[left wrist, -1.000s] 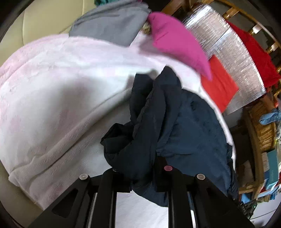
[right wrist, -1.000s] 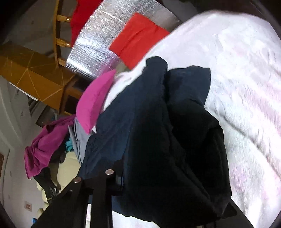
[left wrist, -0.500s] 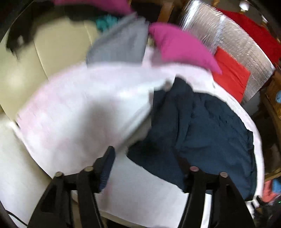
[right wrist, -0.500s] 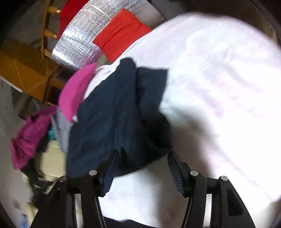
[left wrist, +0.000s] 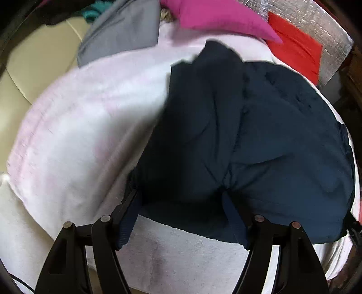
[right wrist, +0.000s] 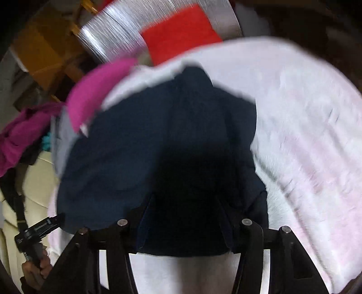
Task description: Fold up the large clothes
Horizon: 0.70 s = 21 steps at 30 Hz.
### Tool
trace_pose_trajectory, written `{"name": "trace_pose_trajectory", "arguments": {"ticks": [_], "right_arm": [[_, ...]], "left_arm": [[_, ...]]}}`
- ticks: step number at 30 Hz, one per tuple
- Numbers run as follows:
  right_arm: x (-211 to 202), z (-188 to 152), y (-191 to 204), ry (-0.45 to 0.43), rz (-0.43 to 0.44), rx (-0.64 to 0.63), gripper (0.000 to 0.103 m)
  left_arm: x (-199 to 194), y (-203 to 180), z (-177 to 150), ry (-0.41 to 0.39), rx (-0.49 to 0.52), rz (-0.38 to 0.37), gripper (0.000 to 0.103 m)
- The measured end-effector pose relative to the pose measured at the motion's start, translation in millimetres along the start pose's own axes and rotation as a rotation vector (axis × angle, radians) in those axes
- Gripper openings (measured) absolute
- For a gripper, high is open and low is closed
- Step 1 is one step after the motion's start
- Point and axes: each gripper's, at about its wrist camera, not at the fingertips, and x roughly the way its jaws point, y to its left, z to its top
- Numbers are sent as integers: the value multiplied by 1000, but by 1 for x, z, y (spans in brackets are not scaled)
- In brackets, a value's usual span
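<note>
A dark navy garment lies spread and rumpled on a pale pink blanket. My left gripper is open, its jaws wide apart over the garment's near edge, holding nothing. In the right wrist view the same navy garment lies on the blanket. My right gripper is open too, its jaws straddling the garment's near hem. The left gripper shows at the lower left of that view, in a hand.
At the far side lie a magenta cloth, a grey cloth, a red cloth and a silver foil mat. A cream sofa is at the left. Wooden furniture stands behind.
Both grippers held bunched navy fabric a second ago, then opened and let it drop. The garment now lies flatter on the blanket, and both grippers have come in low at its near edge.
</note>
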Motion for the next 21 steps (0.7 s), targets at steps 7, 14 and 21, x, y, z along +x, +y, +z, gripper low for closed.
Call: {"name": "trace_pose_trajectory", "arguments": {"ticks": [7,14,21], "right_arm": [[-40,7,27,-85,-1,-54,57],[1,31,35,-23,11,-31,57],[5,27,27,18,33,19,57]], "left_arm": [[-36,6,6,-82,-5,-31,74],[-16,-12,22,-31,48,-17,74],[-8,-12,27,-2,46,-7,81]]}}
